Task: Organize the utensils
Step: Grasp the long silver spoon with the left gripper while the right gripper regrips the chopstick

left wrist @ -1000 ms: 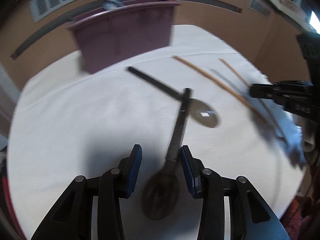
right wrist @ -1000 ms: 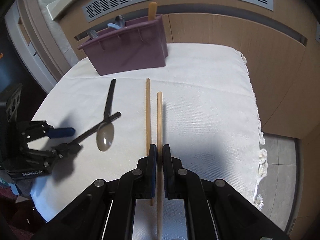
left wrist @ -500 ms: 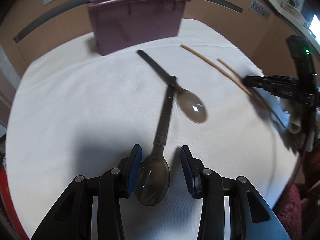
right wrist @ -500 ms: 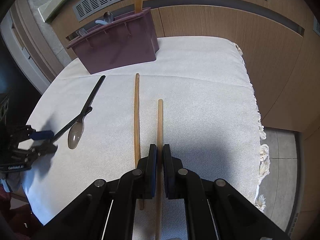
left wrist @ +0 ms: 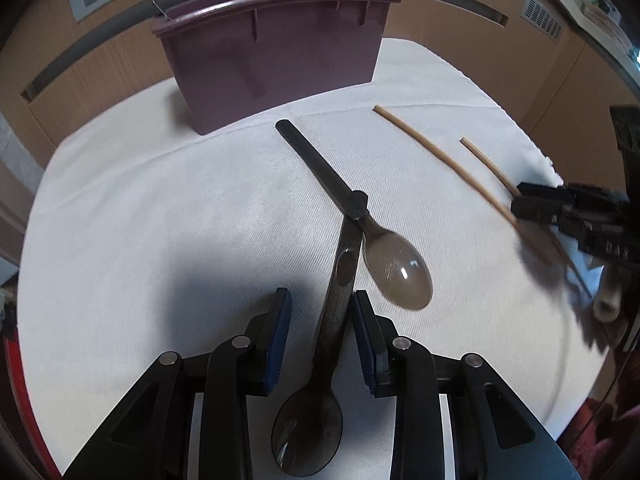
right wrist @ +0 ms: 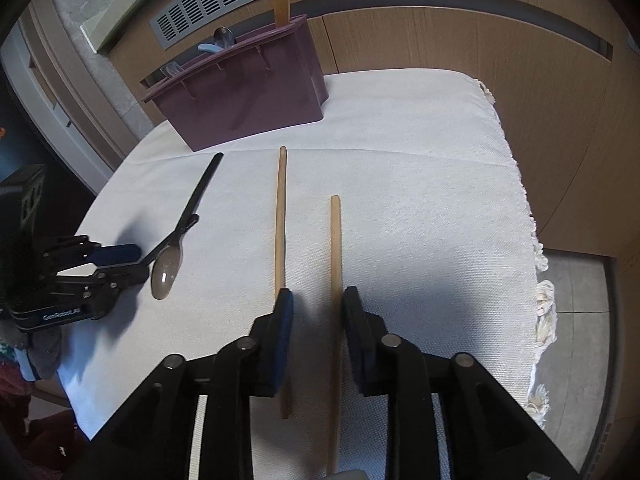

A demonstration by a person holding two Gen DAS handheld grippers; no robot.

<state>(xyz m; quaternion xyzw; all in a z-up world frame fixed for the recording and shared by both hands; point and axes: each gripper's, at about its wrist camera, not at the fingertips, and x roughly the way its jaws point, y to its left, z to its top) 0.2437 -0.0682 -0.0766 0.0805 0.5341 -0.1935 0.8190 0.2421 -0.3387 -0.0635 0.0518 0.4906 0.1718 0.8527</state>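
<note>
Two dark translucent spoons lie crossed on the white cloth. The near spoon (left wrist: 336,320) runs between the fingers of my open left gripper (left wrist: 320,308), handle pointing away, bowl under the gripper body. The far spoon (left wrist: 396,264) lies bowl-down to its right. Two wooden chopsticks lie side by side: the right chopstick (right wrist: 335,264) passes between the fingers of my open right gripper (right wrist: 318,308), the left chopstick (right wrist: 280,216) runs under its left finger. The purple utensil caddy (left wrist: 272,56) stands at the back.
The caddy (right wrist: 248,100) holds a few utensils and a wooden stick. The cloth's fringed edge (right wrist: 536,272) drops off on the right. A wooden wall with vents stands behind. The other gripper shows in each view's side.
My right gripper has opened and released the right chopstick, which now lies on the cloth. My left gripper has moved forward along the near spoon, from bowl to handle.
</note>
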